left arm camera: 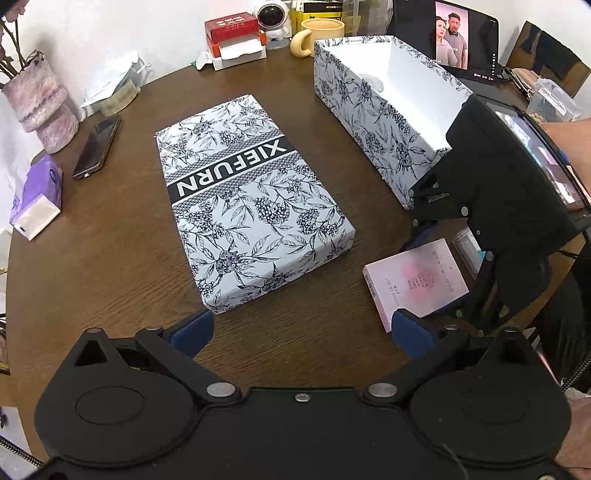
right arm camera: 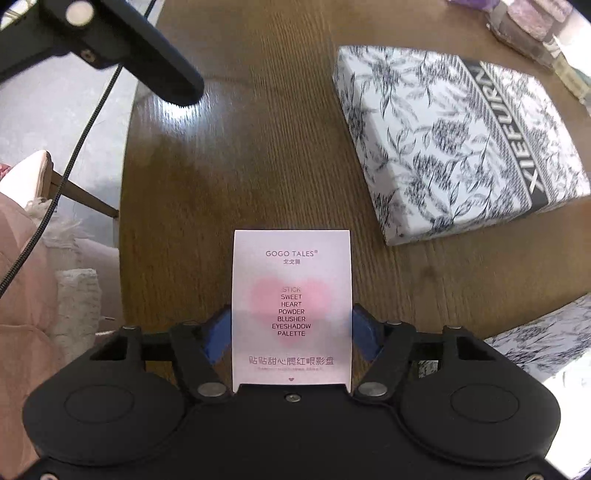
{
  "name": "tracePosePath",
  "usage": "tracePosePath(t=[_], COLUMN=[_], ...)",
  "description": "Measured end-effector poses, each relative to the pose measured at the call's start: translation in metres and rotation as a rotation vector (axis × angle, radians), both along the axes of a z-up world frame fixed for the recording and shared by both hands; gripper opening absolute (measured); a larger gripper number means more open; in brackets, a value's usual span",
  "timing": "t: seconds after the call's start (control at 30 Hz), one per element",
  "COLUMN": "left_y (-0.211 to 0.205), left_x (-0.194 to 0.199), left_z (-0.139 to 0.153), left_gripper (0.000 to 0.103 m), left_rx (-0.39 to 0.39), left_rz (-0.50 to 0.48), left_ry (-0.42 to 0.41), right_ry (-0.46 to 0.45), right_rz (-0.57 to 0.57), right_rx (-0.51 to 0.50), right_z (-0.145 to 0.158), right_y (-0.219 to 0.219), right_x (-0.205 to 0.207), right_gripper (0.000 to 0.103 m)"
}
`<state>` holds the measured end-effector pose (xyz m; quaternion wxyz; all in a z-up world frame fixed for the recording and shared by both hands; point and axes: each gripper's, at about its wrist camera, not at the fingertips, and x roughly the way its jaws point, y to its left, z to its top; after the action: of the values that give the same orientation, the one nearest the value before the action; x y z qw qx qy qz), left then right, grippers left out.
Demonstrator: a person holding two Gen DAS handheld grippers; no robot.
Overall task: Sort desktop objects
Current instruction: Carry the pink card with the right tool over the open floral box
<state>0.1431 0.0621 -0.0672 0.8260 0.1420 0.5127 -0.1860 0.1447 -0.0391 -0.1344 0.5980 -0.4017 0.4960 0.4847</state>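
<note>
From the left wrist camera, the left claw (left arm camera: pixel 301 334) hovers released over the dark wooden table (left arm camera: pixel 110 266), its blue pads wide apart with bare wood between them. Just ahead of it lies the floral box lid (left arm camera: pixel 251 199), printed XIEFURN, flat on the table. Farther back and to the right stands the open floral box (left arm camera: pixel 373 110), its white inside mostly visible. The pink palette box (left arm camera: pixel 415 280) sits to the right of the left claw's right pad, held up by the right claw (left arm camera: pixel 448 273), whose black body leans in from the right edge. A phone (left arm camera: pixel 96 147), a purple tissue pack (left arm camera: pixel 35 197) and a yellow mug (left arm camera: pixel 319 35) lie around the far rim.

From the right wrist camera, the right claw (right arm camera: pixel 291 332) is clenched on the pink palette box (right arm camera: pixel 291 306), one blue pad pressed to each long side; the box juts forward past the pads above the table (right arm camera: pixel 258 147). The floral box lid (right arm camera: pixel 458 140) lies ahead to the right, apart from the box.
</note>
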Motion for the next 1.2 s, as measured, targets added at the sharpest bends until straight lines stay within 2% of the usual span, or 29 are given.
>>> tracePosePath(t=[0.13, 0.17, 0.37, 0.57, 0.77, 0.97, 1.2], left_y=[0.000, -0.001, -0.003, -0.016, -0.039, -0.067, -0.085], left_x=[0.000, 0.001, 0.005, 0.015, 0.022, 0.035, 0.056], left_z=[0.012, 0.017, 0.050, 0.079, 0.096, 0.099, 0.094], left_gripper=[0.103, 0.103, 0.103, 0.103, 0.103, 0.103, 0.103], left_rx=[-0.015, -0.019, -0.059, -0.108, -0.129, -0.131, -0.140], left_rz=[-0.004, -0.005, -0.019, -0.063, -0.133, -0.215, -0.261], left_ry=[0.000, -0.005, -0.024, -0.026, -0.043, -0.032, -0.024], right_ry=[-0.021, -0.028, -0.059, -0.138, -0.158, -0.198, -0.213], right_rz=[0.009, 0.010, -0.010, -0.021, -0.119, -0.157, -0.192], right_rx=[0.025, 0.031, 0.081, 0.095, 0.114, 0.060, 0.019], right_z=[0.018, 0.020, 0.064, 0.114, 0.158, 0.169, 0.164], right_y=[0.004, 0.018, 0.020, 0.006, -0.030, -0.062, -0.090], right_x=[0.004, 0.012, 0.012, 0.022, 0.043, 0.061, 0.090], right_gripper=[0.069, 0.069, 0.069, 0.069, 0.069, 0.069, 0.069])
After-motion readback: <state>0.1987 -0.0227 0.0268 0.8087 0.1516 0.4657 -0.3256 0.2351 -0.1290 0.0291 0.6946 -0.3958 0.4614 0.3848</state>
